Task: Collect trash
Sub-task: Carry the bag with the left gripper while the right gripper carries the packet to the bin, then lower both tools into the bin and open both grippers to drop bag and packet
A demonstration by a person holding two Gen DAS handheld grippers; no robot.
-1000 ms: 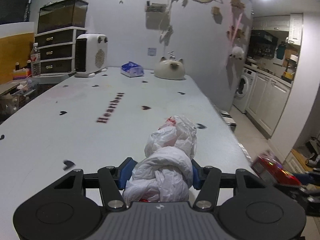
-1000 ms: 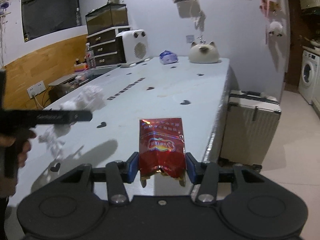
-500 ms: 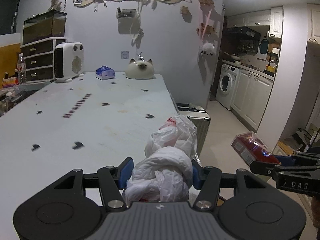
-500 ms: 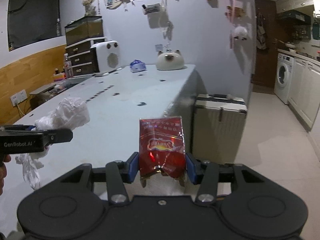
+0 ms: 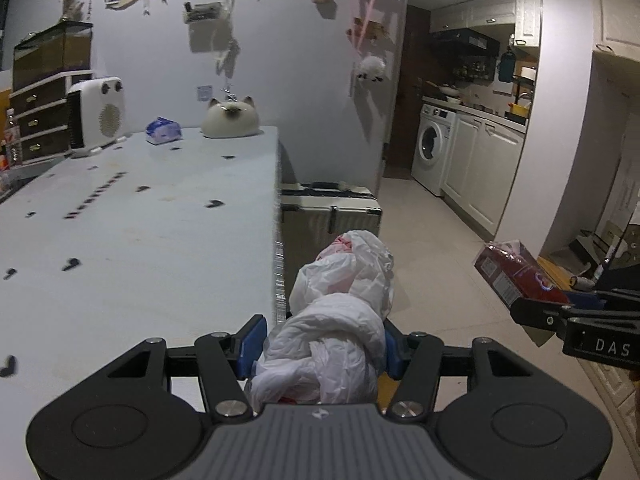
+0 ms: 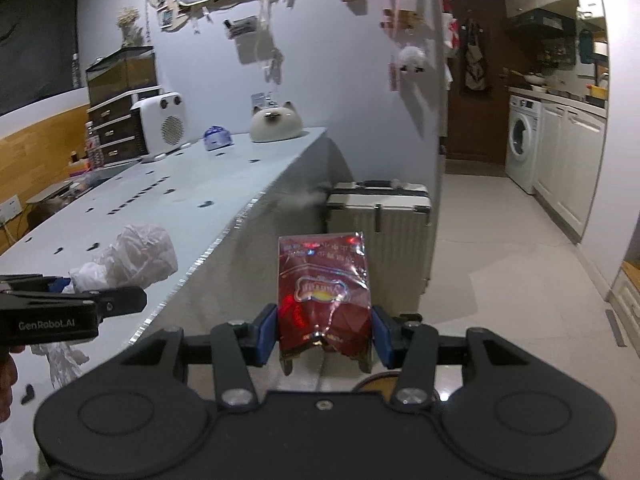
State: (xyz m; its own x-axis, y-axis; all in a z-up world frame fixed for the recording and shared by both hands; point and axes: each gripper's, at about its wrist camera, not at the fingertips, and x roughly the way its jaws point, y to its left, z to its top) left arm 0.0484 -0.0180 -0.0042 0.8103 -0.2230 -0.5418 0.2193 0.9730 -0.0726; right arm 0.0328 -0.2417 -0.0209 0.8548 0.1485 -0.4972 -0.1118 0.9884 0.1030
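My left gripper (image 5: 322, 344) is shut on a crumpled white plastic bag (image 5: 340, 312), held in the air just past the table's right edge. The same bag (image 6: 132, 258) shows at the left of the right wrist view, in the left gripper (image 6: 80, 300). My right gripper (image 6: 324, 330) is shut on a red foil snack packet (image 6: 324, 284), carried upright over the floor. That packet (image 5: 520, 276) also appears at the right of the left wrist view, in the right gripper (image 5: 560, 312).
A long white table (image 5: 140, 220) with small black marks lies to the left; its edge (image 6: 224, 236) runs beside both grippers. A pale suitcase (image 6: 380, 216) stands against the table's end. White heater (image 5: 96, 114), cat-shaped container (image 5: 230, 118) and tissue pack (image 5: 163, 130) sit at the far end. Tiled floor (image 6: 500, 240) leads to a kitchen with a washing machine (image 6: 522, 142).
Both grippers have moved to the right, from over the table to past its edge, keeping hold of the bag and the packet. The suitcase and kitchen have come into view.
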